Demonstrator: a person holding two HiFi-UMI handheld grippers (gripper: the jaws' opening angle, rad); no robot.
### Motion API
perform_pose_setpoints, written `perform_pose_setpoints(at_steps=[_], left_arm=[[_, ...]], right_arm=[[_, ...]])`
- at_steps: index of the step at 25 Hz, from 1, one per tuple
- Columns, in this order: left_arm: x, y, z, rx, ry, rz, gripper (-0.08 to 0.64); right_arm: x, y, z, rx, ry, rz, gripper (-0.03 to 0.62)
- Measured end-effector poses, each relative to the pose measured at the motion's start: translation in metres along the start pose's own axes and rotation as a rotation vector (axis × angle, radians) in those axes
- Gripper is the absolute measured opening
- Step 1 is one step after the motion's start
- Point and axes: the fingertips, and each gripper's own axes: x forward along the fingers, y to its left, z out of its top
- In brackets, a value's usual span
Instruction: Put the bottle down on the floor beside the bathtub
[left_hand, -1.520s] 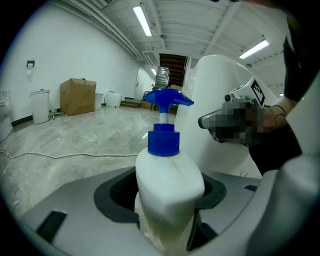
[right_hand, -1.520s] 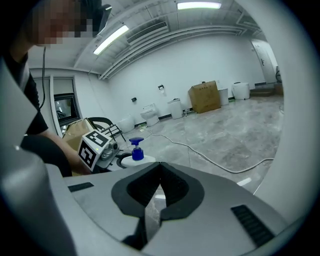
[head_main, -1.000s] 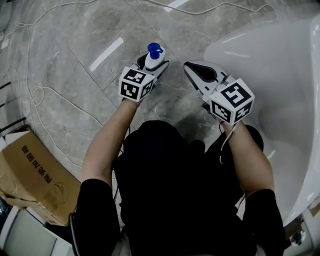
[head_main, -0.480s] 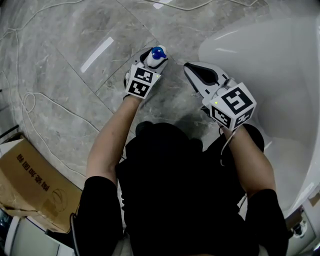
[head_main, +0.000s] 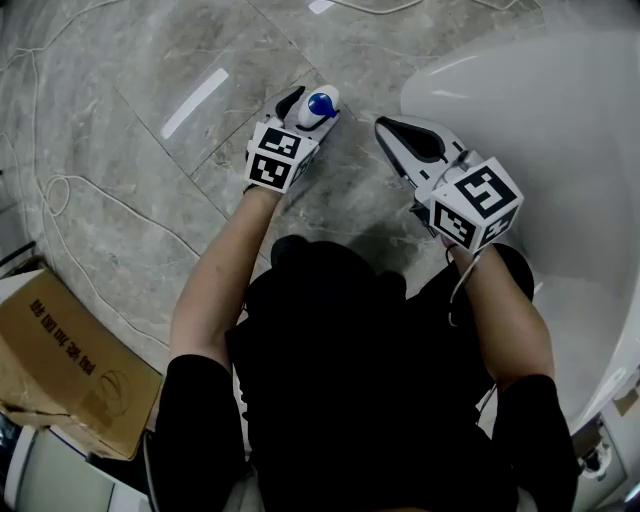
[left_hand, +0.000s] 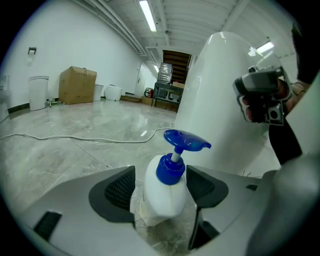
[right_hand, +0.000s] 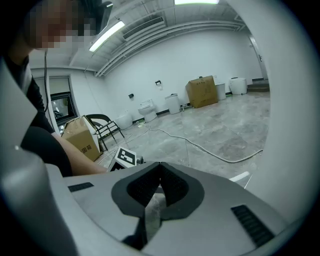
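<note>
A white pump bottle (head_main: 321, 103) with a blue pump head stands upright on the grey marble floor, just left of the white bathtub (head_main: 530, 110). My left gripper (head_main: 312, 104) straddles it and its jaws are opening. In the left gripper view the bottle (left_hand: 165, 192) sits between the dark pads (left_hand: 119, 189), which stand slightly off its sides. The tub wall (left_hand: 220, 100) rises right behind it. My right gripper (head_main: 386, 126) hovers to the bottle's right beside the tub rim. Its jaws (right_hand: 159, 167) meet at the tips with nothing between them.
A cardboard box (head_main: 60, 355) lies at the lower left. A white cable (head_main: 70, 185) loops over the floor on the left, and the same cable (left_hand: 75, 136) runs behind the bottle. A black chair (right_hand: 106, 131) and more boxes stand by the far wall.
The left gripper lowered the bottle a little farther forward beside the tub. Its jaws have since spread, so the bottle's top now shows clear of them. The right gripper barely moved.
</note>
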Motion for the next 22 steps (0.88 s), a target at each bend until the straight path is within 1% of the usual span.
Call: perform_pose_setpoints(at_steps=[3, 5, 7, 9, 13, 16, 18, 20, 21, 22], left_arm=[[-0.013, -0.004, -0.001, 0.007, 0.010, -0.010, 0.318], [-0.021, -0.007, -0.002, 0.025, 0.018, -0.015, 0.316], [-0.031, -0.007, 0.000, 0.025, 0.009, -0.011, 0.316], [-0.042, -0.007, 0.001, 0.007, -0.002, -0.015, 0.316], [-0.065, -0.017, 0.008, -0.035, -0.035, -0.058, 0.310], [-0.081, -0.022, 0.014, -0.045, -0.055, -0.083, 0.241], [-0.094, -0.021, 0.019, -0.047, -0.058, -0.082, 0.201], [-0.114, -0.017, 0.031, -0.060, -0.055, -0.058, 0.153], [-0.128, -0.014, 0.043, -0.071, -0.061, -0.039, 0.124], [-0.144, -0.012, 0.058, -0.081, -0.072, -0.022, 0.079]], right_arm=[[-0.002, 0.001, -0.005, 0.018, 0.004, 0.012, 0.028], [-0.002, 0.002, -0.003, 0.022, -0.003, 0.022, 0.029], [0.001, 0.004, 0.001, 0.017, -0.014, 0.032, 0.029], [0.004, 0.008, 0.004, 0.013, -0.022, 0.042, 0.028], [0.007, 0.010, 0.011, 0.005, -0.040, 0.044, 0.029], [0.007, 0.012, 0.021, 0.033, -0.063, 0.042, 0.029], [0.005, 0.015, 0.034, 0.050, -0.086, 0.033, 0.029], [-0.007, 0.019, 0.050, 0.054, -0.110, -0.007, 0.029], [-0.016, 0.020, 0.060, 0.055, -0.122, -0.035, 0.029], [-0.025, 0.021, 0.070, 0.062, -0.129, -0.060, 0.028]])
